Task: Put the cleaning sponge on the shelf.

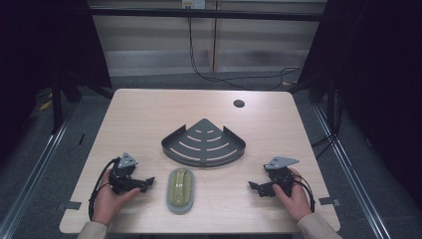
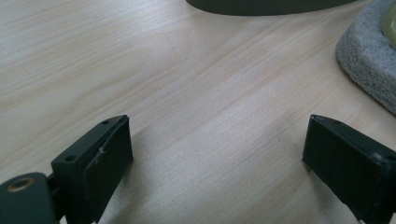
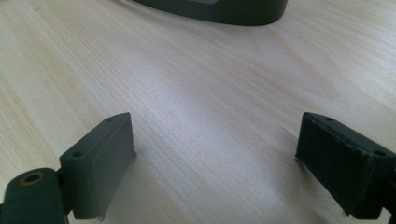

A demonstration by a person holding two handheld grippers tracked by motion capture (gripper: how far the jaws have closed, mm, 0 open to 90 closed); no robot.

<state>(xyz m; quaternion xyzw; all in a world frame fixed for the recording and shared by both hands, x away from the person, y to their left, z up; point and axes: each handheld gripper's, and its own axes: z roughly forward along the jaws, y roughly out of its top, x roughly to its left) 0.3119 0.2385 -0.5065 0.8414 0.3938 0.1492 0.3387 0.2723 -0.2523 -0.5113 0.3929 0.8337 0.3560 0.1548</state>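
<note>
Soap point(image 1: 180, 187), yellowish and oval, lies in its grey felt dish point(image 1: 169, 199) between my left gripper point(image 1: 147, 183) and right gripper point(image 1: 253, 187), both spread and empty; its surface is blurry.

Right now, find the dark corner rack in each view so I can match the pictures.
High view: the rack sits mid-table, its curved wall facing the person, just beyond the grey dish.
Left gripper view: its curved wall is a dark strip at the top edge, right of centre.
Right gripper view: its wall crosses the top edge, centre.
Shared landmark: the pale wood table beneath the rack.
</note>
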